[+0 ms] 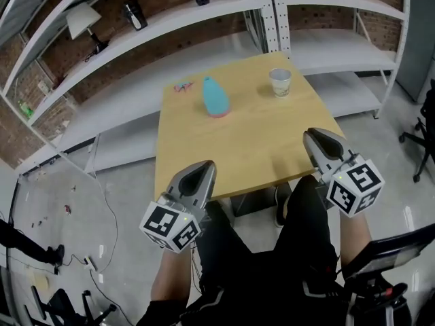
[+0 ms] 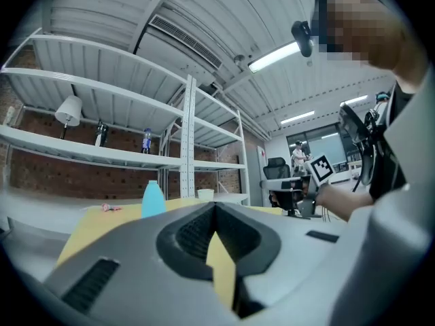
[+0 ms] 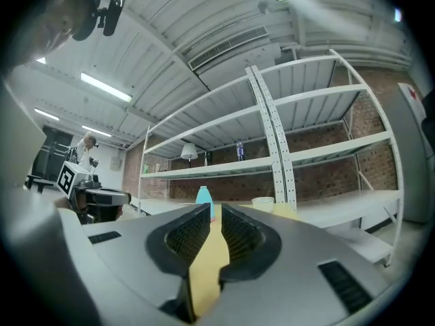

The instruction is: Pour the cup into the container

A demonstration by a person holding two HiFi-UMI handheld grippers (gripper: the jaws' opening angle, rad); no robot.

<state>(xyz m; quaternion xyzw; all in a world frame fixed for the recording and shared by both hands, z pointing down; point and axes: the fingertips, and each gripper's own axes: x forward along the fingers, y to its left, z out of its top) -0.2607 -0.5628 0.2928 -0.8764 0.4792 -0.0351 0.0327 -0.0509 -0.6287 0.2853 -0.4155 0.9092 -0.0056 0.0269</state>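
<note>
Fingers on your left gripper (image 2: 215, 208) are closed tip to tip with nothing between them. Those on your right gripper (image 3: 215, 210) stand a thin slit apart, also empty. Both grippers point level over the near edge of the table (image 1: 231, 158), left (image 1: 206, 165) and right (image 1: 310, 134), well apart from anything you need.

The cup (image 1: 280, 82) stands upright near the far right corner. The teal container (image 1: 215, 97) stands to its left, apart from it, and a small pink thing (image 1: 182, 86) lies further left.

The step in hand looks like the reach. Your right gripper is on the cup's side, so take the cup with that one. Spread its jaws wide before you arrive, not at the rim. Close on the middle of the wall, and gently, since it looks like a thin paper cup that would buckle. Keep it upright on the way across. The container narrows toward its top, and you cannot yet tell whether it is open, so bring the left gripper in to steady it before tilting.
</note>
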